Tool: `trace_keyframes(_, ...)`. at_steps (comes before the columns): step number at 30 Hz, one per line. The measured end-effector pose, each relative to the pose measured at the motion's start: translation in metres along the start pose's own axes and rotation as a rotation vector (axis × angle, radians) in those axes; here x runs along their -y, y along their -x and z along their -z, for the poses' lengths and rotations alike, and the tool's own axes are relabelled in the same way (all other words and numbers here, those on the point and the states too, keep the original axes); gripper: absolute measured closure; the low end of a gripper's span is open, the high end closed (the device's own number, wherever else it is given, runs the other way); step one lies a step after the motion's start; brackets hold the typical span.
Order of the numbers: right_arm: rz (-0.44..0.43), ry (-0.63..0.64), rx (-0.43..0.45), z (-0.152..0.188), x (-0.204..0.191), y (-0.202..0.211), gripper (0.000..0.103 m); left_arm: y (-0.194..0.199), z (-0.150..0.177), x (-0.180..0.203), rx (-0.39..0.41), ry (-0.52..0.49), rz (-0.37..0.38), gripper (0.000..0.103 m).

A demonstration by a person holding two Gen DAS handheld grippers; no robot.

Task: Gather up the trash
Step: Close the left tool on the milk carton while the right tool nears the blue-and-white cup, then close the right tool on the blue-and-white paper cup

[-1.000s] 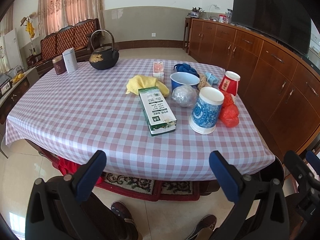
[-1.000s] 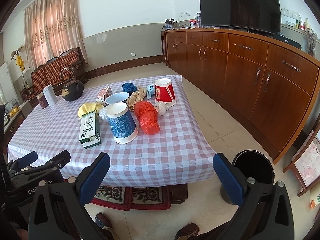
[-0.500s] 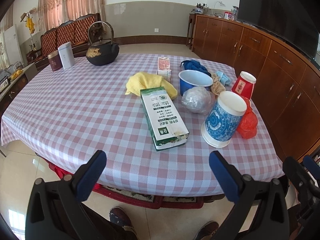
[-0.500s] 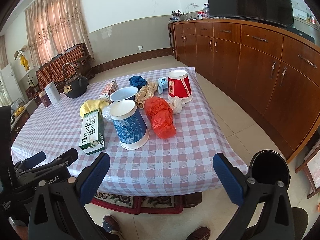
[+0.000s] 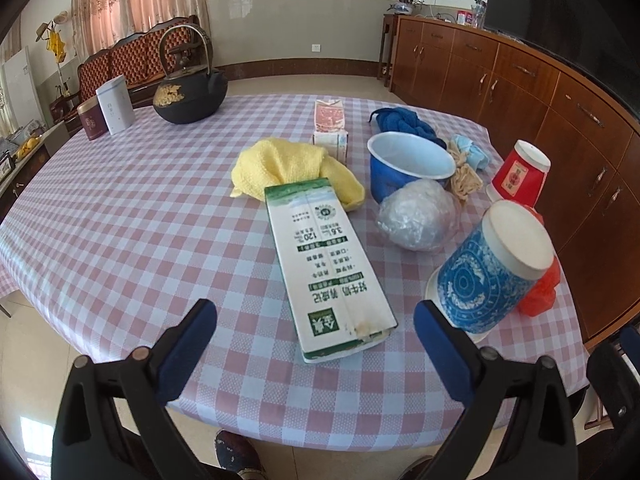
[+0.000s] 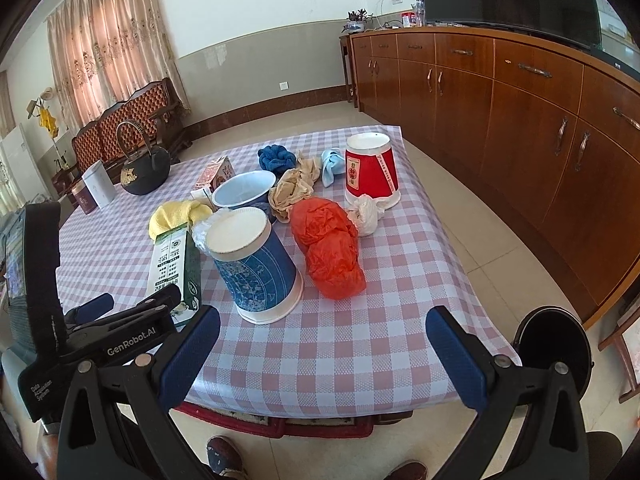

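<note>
A green and white milk carton [image 5: 326, 264] lies flat on the checked tablecloth [image 5: 120, 216], its near end just ahead of my open, empty left gripper [image 5: 316, 344]. Right of it stand an upturned blue patterned paper cup [image 5: 492, 268], a clear plastic wad [image 5: 418, 220] and an orange plastic bag [image 6: 330, 246]. My right gripper [image 6: 322, 354] is open and empty over the table's near edge, in front of the blue cup [image 6: 254, 262]. A black trash bin [image 6: 554, 344] stands on the floor at the right.
Farther back lie a yellow cloth [image 5: 288, 168], a blue bowl [image 5: 408, 164], an upturned red cup [image 6: 372, 170], a small carton [image 5: 330, 126], a white wad [image 6: 366, 214] and blue cloths. A black kettle [image 5: 188, 88] and two tins stand far left. Wooden cabinets [image 6: 520, 112] line the right wall.
Both grippers have moved forward toward the table; the carton and blue cup now loom larger and closer. Both stay open. Nothing on the table has moved.
</note>
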State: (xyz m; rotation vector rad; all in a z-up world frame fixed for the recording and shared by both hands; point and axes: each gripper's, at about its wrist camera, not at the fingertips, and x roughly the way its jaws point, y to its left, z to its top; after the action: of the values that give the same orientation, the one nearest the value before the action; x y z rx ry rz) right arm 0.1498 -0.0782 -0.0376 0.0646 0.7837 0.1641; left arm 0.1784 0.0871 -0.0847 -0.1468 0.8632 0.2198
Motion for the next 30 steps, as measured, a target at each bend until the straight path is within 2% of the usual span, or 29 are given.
trace_keyframes(6,-0.014,0.003,-0.013,-0.008,-0.004,-0.016,0.0,-0.023,-0.005,-0.004,-0.035,0.003,-0.006,0.014)
trace_keyframes(9,-0.025,0.01,-0.022,-0.012,-0.01,-0.025,0.0,-0.028,-0.006,-0.009,-0.045,0.006,0.0,0.025)
trace_keyframes(11,-0.035,0.018,-0.022,-0.016,-0.015,-0.031,0.0,-0.031,-0.006,-0.012,-0.053,0.003,0.008,0.037)
trace_keyframes(14,-0.048,0.037,-0.021,-0.021,-0.025,-0.04,0.0,-0.036,-0.005,-0.018,-0.07,0.01,0.022,0.046)
trace_keyframes(24,-0.064,0.051,-0.008,-0.033,-0.042,-0.072,0.0,-0.04,-0.007,-0.022,-0.066,0.006,0.022,0.047)
trace_keyframes(26,-0.068,0.054,-0.012,-0.033,-0.044,-0.078,0.006,-0.043,-0.008,-0.023,-0.064,0.001,0.023,0.047)
trace_keyframes(30,-0.098,0.063,-0.046,-0.032,-0.047,-0.091,0.031,-0.045,-0.01,-0.025,-0.07,0.004,0.034,0.047)
